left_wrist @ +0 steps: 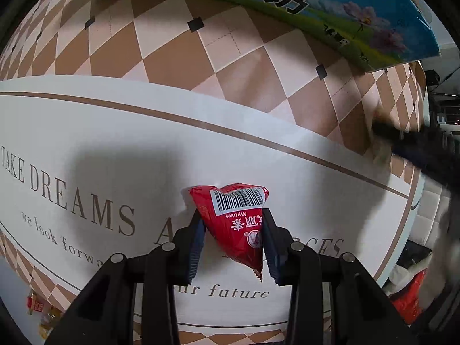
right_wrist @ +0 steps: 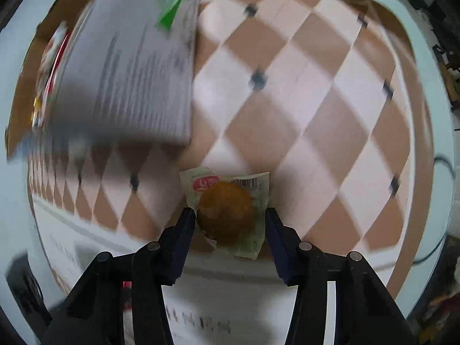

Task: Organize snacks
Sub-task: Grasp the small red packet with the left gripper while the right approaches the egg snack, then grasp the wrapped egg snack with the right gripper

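Observation:
My left gripper (left_wrist: 233, 215) is shut on a red triangular snack packet (left_wrist: 234, 218) with a barcode, held above the white printed part of the tablecloth (left_wrist: 115, 149). My right gripper (right_wrist: 230, 215) is shut on a clear-wrapped round brown cake (right_wrist: 227, 215), held above the checked part of the cloth (right_wrist: 302, 100). A milk carton box (left_wrist: 287, 3) stands at the far top of the left wrist view. In the right wrist view the box (right_wrist: 129, 72) is blurred at the upper left, with snack packets (right_wrist: 50, 66) showing inside it.
The other gripper's dark arm (left_wrist: 417, 149) crosses the right side of the left wrist view. Small wrapped snacks (left_wrist: 37, 307) lie at the lower left of the table. A red bag (left_wrist: 408, 299) lies beyond the table's right edge. Clutter lies past the table's far right edge (right_wrist: 448, 66).

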Demonstrator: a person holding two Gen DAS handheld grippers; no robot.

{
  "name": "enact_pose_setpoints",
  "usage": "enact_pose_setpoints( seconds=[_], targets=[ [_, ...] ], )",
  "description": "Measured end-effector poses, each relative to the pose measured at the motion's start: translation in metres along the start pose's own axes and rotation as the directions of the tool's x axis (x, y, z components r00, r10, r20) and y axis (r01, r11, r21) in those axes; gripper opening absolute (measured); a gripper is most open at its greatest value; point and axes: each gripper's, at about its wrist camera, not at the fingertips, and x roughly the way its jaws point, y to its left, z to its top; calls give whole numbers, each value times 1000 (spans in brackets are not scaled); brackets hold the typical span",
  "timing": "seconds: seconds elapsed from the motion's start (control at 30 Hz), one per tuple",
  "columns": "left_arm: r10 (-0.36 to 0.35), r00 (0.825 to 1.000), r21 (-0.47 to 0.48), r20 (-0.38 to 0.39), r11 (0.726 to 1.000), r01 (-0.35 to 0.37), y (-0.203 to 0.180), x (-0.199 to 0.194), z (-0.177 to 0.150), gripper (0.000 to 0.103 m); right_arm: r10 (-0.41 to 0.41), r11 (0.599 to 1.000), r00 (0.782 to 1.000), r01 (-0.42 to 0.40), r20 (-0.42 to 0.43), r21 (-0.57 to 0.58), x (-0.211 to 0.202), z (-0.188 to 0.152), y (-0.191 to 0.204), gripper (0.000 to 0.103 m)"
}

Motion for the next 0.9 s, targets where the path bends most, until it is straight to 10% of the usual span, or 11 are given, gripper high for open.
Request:
enact_pose_setpoints(
  seconds=[0.33,0.9],
  targets=[
    [31,999,60,-8,998,-31,5,-3,-8,34,9,1000,992,-11,-128,-15,26,-105,28,53],
    [-21,1000,186,6,982,20,26,-31,11,34,-34,993,996,43,-85,107,25,-133,49,50]
  ],
)
